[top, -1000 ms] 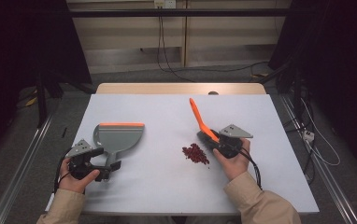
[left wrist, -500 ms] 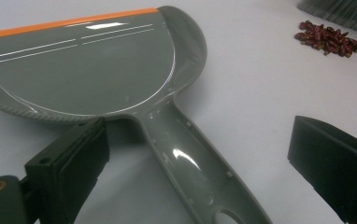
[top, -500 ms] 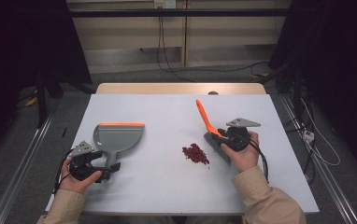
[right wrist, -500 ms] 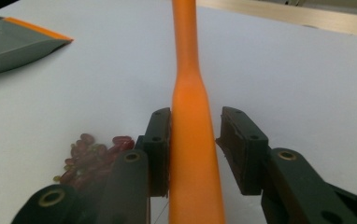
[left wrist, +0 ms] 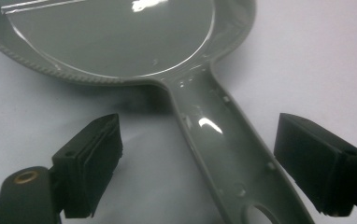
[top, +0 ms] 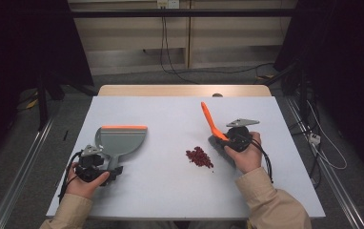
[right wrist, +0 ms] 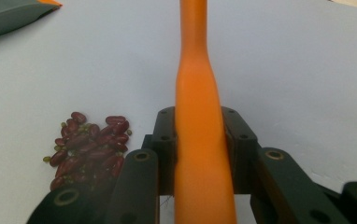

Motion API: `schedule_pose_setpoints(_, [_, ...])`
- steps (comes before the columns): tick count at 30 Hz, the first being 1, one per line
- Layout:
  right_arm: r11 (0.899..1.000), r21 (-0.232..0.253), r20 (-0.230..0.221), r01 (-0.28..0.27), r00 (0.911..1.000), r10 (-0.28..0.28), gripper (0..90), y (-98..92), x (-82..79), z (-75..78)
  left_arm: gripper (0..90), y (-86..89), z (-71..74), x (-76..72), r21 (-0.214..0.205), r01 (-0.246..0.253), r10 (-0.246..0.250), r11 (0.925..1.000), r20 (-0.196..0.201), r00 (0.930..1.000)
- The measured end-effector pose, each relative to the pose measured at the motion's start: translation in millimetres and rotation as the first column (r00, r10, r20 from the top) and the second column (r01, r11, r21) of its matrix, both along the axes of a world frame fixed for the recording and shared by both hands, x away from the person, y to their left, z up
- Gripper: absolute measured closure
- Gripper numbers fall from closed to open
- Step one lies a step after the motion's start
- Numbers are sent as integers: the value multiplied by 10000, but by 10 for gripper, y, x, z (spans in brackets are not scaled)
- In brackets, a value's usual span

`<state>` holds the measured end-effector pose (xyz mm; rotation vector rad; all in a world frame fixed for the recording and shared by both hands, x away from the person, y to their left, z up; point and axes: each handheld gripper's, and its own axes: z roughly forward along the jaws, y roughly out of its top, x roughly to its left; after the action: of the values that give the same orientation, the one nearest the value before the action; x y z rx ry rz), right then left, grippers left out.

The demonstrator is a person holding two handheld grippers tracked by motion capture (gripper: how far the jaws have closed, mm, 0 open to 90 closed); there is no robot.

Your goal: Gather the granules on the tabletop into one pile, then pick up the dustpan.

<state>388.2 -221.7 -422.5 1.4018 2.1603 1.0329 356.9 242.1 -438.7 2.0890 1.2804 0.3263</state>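
Right gripper clamped orange brush beside beans; left gripper jaws, closing, straddled dustpan handle untouched — best squeezed squarely before sweeping.

The dustpan is grey, a glossy grey in the left gripper view, with a bright orange strip along its front edge. The brush handle is plain orange from end to end. The beans are dark red, and in the right gripper view a few small green ones show among them. The table is a pale blue-grey with a light wooden edge at its far side. Both the left gripper and the right gripper are black, each topped by a grey plate. The person's sleeves are tan. The surroundings are dark, with black cables on a grey floor.
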Motion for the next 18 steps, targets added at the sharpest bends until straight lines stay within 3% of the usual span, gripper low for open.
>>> schedule_pose_setpoints(4, [10000, 63, 6, -22, 10000, 22, 710, -4, 2, -3, 231, -5, 3, 66, 146, -212, 218, 9997, -388, 9990])
schedule_pose_setpoints(5, [10000, 63, 10, -26, 10000, 26, 711, -5, 1, -3, 299, -15, 9, 81, 224, -230, 238, 9995, -390, 9990])
schedule_pose_setpoints(6, [9999, 88, 38, -75, 10000, 75, 710, -12, -4, -7, 429, -23, 22, 98, 382, -250, 264, 9990, -380, 9989])
schedule_pose_setpoints(7, [9999, 88, 38, -75, 10000, 75, 710, -12, -4, -7, 429, -26, 35, 116, 496, -320, 338, 9983, -351, 9988])
schedule_pose_setpoints(12, [9996, 294, 7, -2, 10000, 2, 710, -58, -11, -15, 603, 0, 22, 202, 857, -380, 432, 9956, -598, 9973])
schedule_pose_setpoints(14, [9993, 379, -29, -26, 10000, 27, 710, -69, -9, -16, 613, 7, 26, 234, 1130, -342, 415, 9930, -629, 9972])
schedule_pose_setpoints(18, [9994, 346, 4, -20, 10000, 20, 710, -66, -20, -16, 576, -23, 50, 289, 1183, -106, 202, 9929, -803, 9966])
